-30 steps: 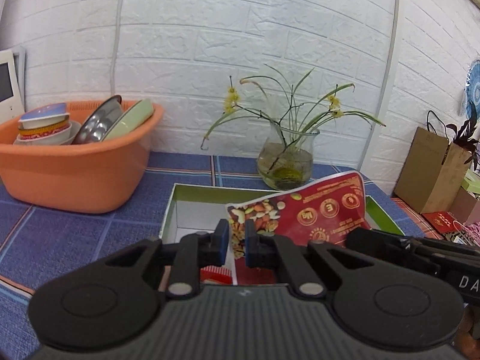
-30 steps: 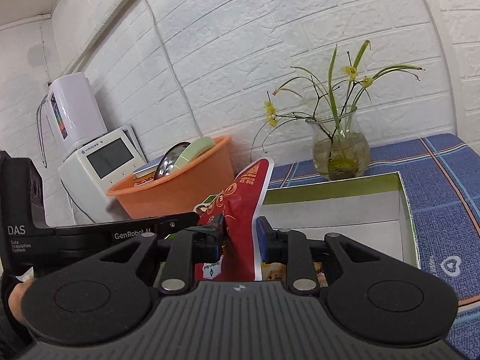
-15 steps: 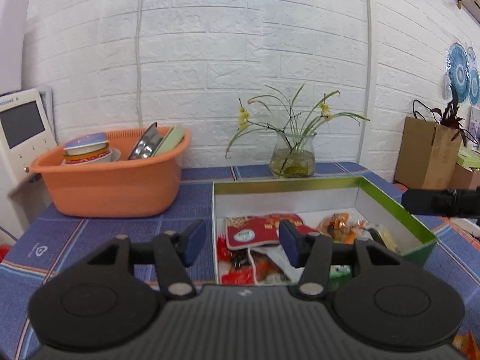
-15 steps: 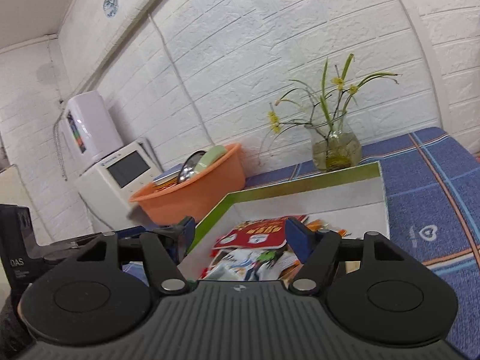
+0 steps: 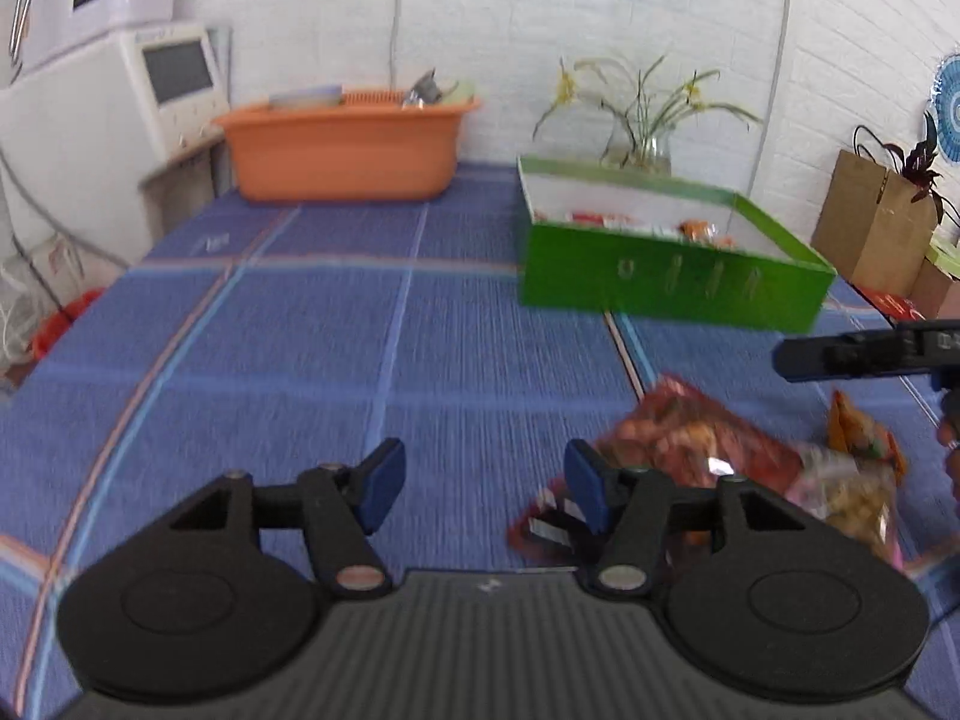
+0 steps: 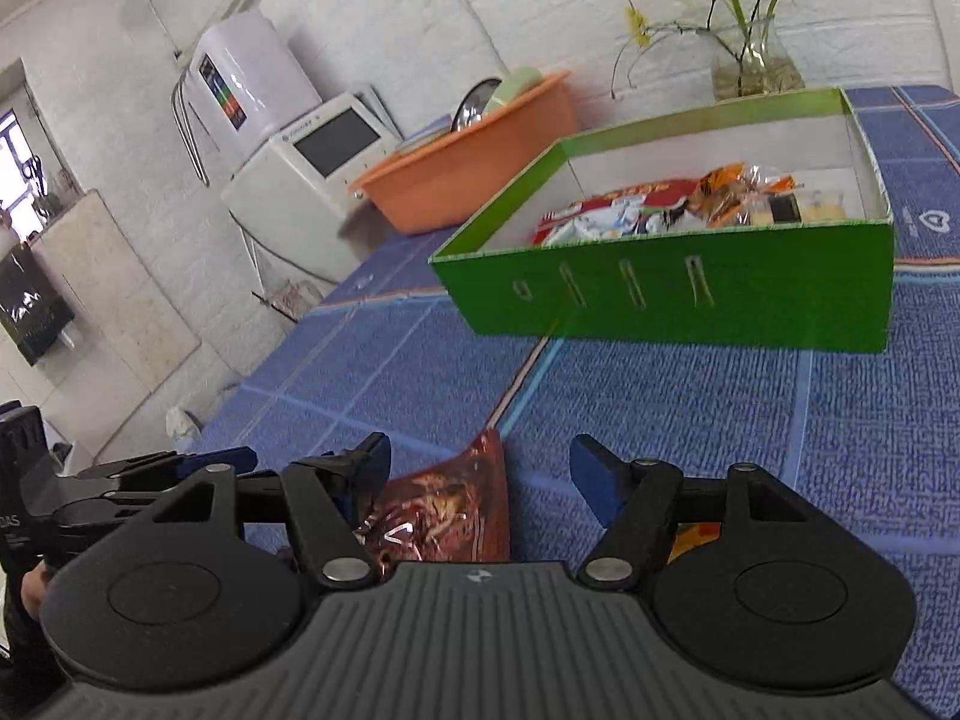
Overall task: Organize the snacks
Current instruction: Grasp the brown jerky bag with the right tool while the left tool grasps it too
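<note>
Above the blue tablecloth [image 5: 360, 360], both grippers' fingers [image 5: 378, 483] [image 6: 591, 471] spread wide, empty, red snack packet [image 6: 450, 510] just below

Even, soft indoor light fills both fisheye views, whose edges bow and darken at the corners, motion blur smears the left view's green box [image 5: 672, 282] and snack packets [image 5: 708, 450], while glare flecks the dark red packet [image 6: 444, 510].

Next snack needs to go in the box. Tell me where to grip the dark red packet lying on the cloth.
Probably take the dark red packet by its far corner, pointing at the green box. It lies flat, so come in low from the near side with the open right hand-held gripper and pinch that thin raised edge.
</note>
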Demonstrator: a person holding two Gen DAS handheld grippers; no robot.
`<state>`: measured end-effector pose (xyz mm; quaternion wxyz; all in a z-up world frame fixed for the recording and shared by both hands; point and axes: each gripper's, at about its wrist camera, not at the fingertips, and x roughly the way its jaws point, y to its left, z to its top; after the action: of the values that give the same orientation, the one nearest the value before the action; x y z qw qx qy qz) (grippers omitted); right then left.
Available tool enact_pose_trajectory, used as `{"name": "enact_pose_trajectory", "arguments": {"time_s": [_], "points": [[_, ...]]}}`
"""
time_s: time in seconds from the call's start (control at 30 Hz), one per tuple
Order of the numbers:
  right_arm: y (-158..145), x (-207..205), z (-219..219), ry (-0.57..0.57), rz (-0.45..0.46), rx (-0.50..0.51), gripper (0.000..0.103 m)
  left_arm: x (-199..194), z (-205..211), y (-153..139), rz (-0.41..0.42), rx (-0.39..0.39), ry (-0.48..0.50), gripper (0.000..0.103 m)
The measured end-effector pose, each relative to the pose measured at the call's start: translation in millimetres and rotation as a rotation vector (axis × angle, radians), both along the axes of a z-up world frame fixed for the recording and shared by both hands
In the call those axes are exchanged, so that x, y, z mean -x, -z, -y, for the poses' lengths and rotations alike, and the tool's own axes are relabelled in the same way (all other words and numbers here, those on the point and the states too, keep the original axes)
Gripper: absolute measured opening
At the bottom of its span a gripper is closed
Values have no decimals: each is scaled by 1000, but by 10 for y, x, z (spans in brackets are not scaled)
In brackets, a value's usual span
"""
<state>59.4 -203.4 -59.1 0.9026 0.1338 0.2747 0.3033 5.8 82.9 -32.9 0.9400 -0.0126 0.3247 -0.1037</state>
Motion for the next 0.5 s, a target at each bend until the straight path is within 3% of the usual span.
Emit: {"name": "enact_pose_trajectory", "arguments": {"time_s": [0.17, 0.27, 0.5], "points": [[54, -41, -79, -9, -58, 51, 103, 245, 14, 81, -82, 99, 23, 60], [68, -65, -110, -23, -64, 50, 103, 269, 91, 87, -79, 144, 59, 61], [105, -134, -208, -43, -80, 68, 103, 81, 272, 190, -143, 165, 29, 69]]}}
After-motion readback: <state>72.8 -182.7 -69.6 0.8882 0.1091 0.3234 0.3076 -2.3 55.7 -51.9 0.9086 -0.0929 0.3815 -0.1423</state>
